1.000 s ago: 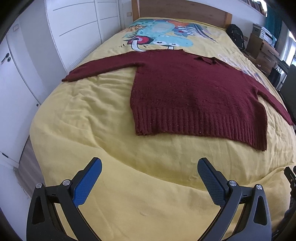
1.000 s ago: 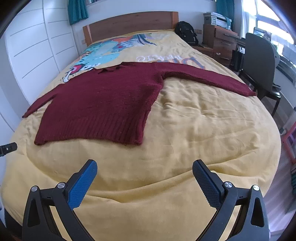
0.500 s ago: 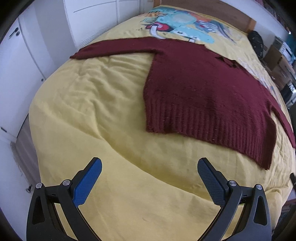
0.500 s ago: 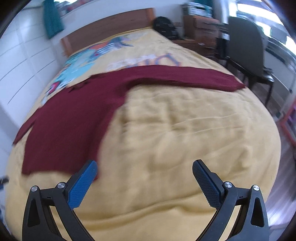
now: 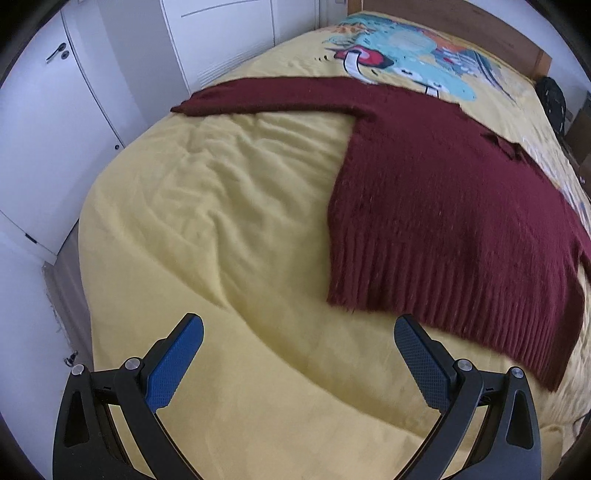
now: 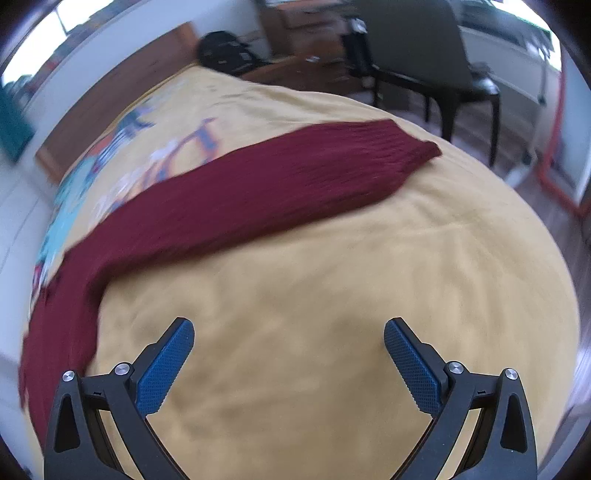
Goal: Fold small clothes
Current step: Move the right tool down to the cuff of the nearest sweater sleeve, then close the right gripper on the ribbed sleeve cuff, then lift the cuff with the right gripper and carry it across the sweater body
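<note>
A dark red knitted sweater (image 5: 443, 206) lies flat on the yellow bedspread (image 5: 221, 221), its left sleeve (image 5: 266, 98) stretched toward the bed's left edge. My left gripper (image 5: 298, 334) is open and empty above the bedspread, just short of the sweater's lower left hem corner (image 5: 343, 301). In the right wrist view the sweater's right sleeve (image 6: 258, 188) runs across the bed, its cuff (image 6: 417, 151) near the right edge. My right gripper (image 6: 289, 338) is open and empty over bare bedspread (image 6: 332, 280), below that sleeve.
White wardrobe doors (image 5: 55, 122) stand close along the bed's left side. A wooden headboard (image 5: 480, 26) is at the far end. A dark chair (image 6: 436, 62), a black backpack (image 6: 225, 51) and wooden drawers (image 6: 306, 40) stand to the bed's right.
My left gripper has moved left and closer toward the sweater's lower left corner. My right gripper has swung right toward the right sleeve and cuff. Both stayed open.
</note>
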A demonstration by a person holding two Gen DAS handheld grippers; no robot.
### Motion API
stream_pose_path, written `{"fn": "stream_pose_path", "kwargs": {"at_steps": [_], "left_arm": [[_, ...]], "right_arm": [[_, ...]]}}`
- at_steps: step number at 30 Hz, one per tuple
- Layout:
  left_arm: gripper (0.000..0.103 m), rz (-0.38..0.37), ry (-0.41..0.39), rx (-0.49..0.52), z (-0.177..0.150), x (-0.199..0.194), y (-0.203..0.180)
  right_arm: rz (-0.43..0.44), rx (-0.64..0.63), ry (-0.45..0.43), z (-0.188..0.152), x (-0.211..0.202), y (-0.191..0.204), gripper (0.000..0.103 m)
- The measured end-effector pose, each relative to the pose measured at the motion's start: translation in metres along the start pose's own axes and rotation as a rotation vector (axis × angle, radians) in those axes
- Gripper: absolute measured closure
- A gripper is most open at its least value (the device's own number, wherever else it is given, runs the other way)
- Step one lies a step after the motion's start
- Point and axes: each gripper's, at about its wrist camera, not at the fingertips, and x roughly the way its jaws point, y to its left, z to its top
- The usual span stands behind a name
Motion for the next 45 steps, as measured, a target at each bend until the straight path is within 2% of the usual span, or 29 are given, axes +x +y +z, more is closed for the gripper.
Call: {"fn": "stream_pose_path", "kwargs": {"at_steps": [4, 14, 17, 19, 20, 22, 24, 25, 29, 35, 41, 45], "left_arm": [[0.001, -0.032, -0.009, -0.001, 0.007, 0.005, -0.006], [0.001, -0.084, 0.048, 0.03, 0.014, 0.022, -0.023], [0.001, -0.081, 0.066, 0.038, 0.013, 0.028, -0.025], [0.001, -0.077, 0.078, 0.035, 0.013, 0.031, -0.024], [0.001, -0.077, 0.081, 0.034, 0.013, 0.032, -0.024], [0.001, -0.07, 0.081, 0.034, 0.013, 0.034, -0.023], [0.001, -0.064, 0.079, 0.035, 0.013, 0.035, -0.022], [0.001, -0.063, 0.079, 0.034, 0.014, 0.036, -0.022], [0.001, -0.074, 0.072, 0.033, 0.014, 0.037, -0.023], [0.001, -0.079, 0.05, 0.027, 0.017, 0.037, -0.019], [0.001, -0.121, 0.047, -0.006, 0.028, 0.034, -0.007], [0.001, -0.121, 0.04, -0.02, 0.034, 0.032, 0.003]], "right_arm": [[-0.005, 0.079, 0.0, 0.029, 0.023, -0.024, 0.0], [0.003, 0.182, -0.023, 0.077, 0.058, -0.048, 0.002], [-0.013, 0.186, -0.03, 0.09, 0.066, -0.051, 0.01], [-0.026, 0.189, -0.037, 0.099, 0.069, -0.055, 0.029], [-0.031, 0.196, -0.038, 0.103, 0.071, -0.059, 0.035], [-0.027, 0.224, -0.037, 0.109, 0.072, -0.066, 0.063], [0.0, 0.247, -0.033, 0.114, 0.073, -0.071, 0.078], [0.012, 0.251, -0.03, 0.116, 0.073, -0.071, 0.082], [0.024, 0.196, -0.026, 0.126, 0.069, -0.056, 0.085], [0.089, 0.156, -0.032, 0.137, 0.055, -0.024, 0.086], [0.178, 0.117, -0.01, 0.143, 0.045, 0.032, 0.086], [0.236, 0.091, 0.013, 0.14, 0.043, 0.072, 0.086]]}}
